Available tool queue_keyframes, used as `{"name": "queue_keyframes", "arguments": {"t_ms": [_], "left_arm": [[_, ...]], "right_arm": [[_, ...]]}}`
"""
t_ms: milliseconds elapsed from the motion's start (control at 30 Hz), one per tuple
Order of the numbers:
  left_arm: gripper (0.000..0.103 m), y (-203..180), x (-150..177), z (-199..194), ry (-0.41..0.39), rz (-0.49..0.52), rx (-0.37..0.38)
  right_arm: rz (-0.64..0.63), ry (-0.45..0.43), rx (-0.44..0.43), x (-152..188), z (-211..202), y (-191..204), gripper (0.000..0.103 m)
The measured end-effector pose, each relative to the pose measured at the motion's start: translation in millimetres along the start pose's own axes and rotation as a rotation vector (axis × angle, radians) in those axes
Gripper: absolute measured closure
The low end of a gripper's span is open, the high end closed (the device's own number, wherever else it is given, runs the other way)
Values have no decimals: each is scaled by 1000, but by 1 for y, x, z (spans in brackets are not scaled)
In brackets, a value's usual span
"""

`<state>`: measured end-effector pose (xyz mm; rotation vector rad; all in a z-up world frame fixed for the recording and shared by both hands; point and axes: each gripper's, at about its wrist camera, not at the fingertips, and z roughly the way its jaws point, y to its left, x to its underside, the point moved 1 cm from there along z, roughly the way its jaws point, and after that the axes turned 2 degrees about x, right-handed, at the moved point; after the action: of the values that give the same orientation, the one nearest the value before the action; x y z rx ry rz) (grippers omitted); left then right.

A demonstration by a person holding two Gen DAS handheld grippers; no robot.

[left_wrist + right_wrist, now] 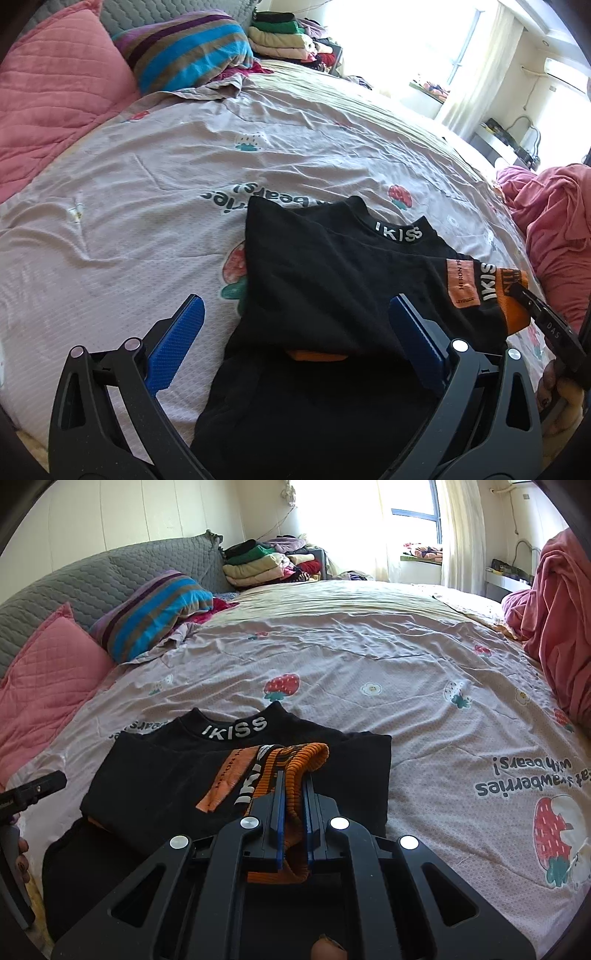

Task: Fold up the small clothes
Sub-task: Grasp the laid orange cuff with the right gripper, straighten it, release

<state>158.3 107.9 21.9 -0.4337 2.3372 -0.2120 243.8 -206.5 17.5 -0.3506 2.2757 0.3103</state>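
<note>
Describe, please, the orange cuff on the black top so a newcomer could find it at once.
Start at the bed sheet printed with strawberries; near its front edge lies a partly folded black top with IKISS on its collar. At the end of the sleeve laid across that top sits the orange ribbed cuff, pinched in the right gripper. It is the only ribbed orange part; the nearby orange label is flat.
</note>
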Motion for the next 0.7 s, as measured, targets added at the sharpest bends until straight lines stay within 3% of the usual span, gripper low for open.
{"name": "queue_keyframes", "arguments": {"t_ms": [200, 367, 433, 700], "left_arm": [[11, -2, -3, 7, 7, 4, 11], [22, -8, -6, 16, 25, 25, 26], [33, -11, -6, 20, 36, 36, 33], [43, -21, -1, 38, 84, 80, 46]], "right_arm": [[-3, 13, 7, 1, 6, 0, 96], [-6, 19, 12, 2, 9, 0, 95], [-4, 24, 13, 3, 11, 0, 95], [22, 16, 74, 4, 12, -8, 90]]}}
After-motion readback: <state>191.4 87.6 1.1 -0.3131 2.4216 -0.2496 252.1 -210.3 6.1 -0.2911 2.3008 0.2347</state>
